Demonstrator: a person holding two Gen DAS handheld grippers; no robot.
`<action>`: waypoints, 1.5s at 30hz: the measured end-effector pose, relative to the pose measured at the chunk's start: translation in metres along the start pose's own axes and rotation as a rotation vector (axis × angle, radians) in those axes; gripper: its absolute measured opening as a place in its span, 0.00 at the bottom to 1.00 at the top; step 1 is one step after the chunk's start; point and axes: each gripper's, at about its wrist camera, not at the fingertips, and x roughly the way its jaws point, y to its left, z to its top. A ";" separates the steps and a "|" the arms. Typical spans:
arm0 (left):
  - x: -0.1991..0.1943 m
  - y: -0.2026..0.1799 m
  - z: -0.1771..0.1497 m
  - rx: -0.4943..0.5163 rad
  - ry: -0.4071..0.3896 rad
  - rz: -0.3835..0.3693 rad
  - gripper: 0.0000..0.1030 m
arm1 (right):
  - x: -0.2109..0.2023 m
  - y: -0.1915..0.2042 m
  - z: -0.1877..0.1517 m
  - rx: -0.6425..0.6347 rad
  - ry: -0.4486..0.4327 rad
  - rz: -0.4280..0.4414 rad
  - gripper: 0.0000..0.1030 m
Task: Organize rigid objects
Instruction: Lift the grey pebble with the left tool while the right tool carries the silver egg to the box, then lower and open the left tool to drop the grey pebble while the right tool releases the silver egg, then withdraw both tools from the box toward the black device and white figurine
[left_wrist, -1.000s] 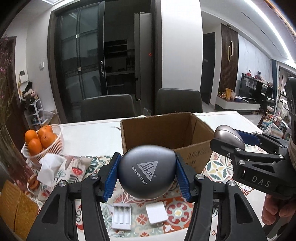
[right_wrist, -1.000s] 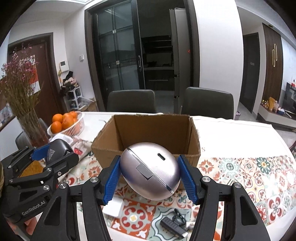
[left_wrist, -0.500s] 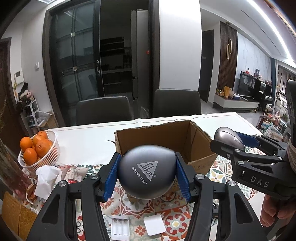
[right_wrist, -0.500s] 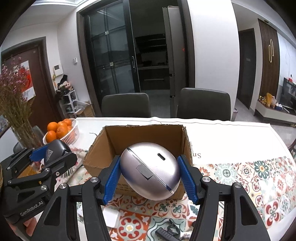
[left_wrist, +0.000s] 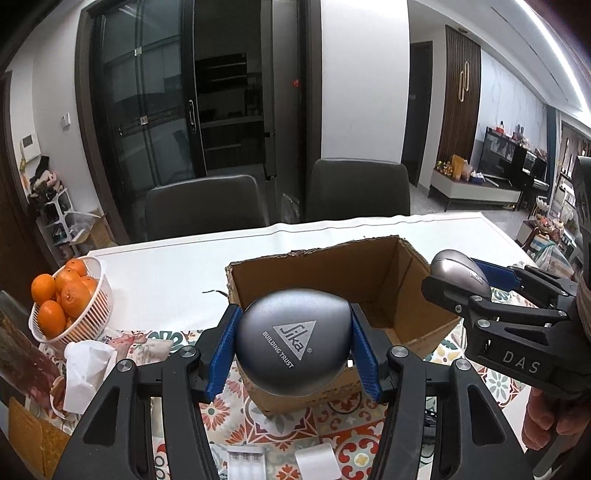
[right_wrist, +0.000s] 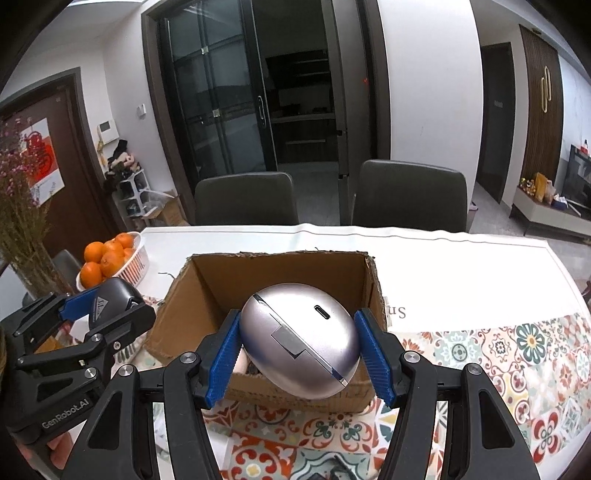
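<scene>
My left gripper (left_wrist: 293, 322) is shut on a dark grey rounded case (left_wrist: 291, 343) printed "Sika Building Trust", its blue pads against both sides. It hangs over the near wall of an open cardboard box (left_wrist: 314, 255). My right gripper (right_wrist: 299, 325) is shut on a silver egg-shaped device (right_wrist: 299, 339) held above the box's (right_wrist: 277, 255) front edge. Each gripper shows in the other's view: the right gripper (left_wrist: 480, 282) with the silver device (left_wrist: 452, 266) beside the box's right wall, the left gripper (right_wrist: 101, 308) with the dark case (right_wrist: 112, 295) left of the box.
A white basket of oranges (left_wrist: 66, 299) stands at the left with crumpled tissue (left_wrist: 86, 369) in front. A white battery holder (left_wrist: 245, 461) and a white adapter (left_wrist: 314, 461) lie on the patterned cloth near me. Two dark chairs (right_wrist: 245, 199) stand behind the table, dried flowers (right_wrist: 20, 221) at far left.
Both grippers have moved forward towards the box with their objects still held. The box now sits right under them, and the small white items have slid to the bottom edge.
</scene>
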 end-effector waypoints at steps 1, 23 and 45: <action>0.004 0.000 0.001 0.003 0.010 -0.003 0.54 | 0.003 -0.001 0.000 0.004 0.007 0.000 0.60; 0.077 -0.001 0.008 0.054 0.179 -0.005 0.54 | 0.066 -0.014 -0.001 0.010 0.168 -0.009 0.60; 0.042 -0.007 -0.009 0.057 0.127 0.023 0.57 | 0.045 -0.014 -0.011 0.000 0.136 -0.022 0.61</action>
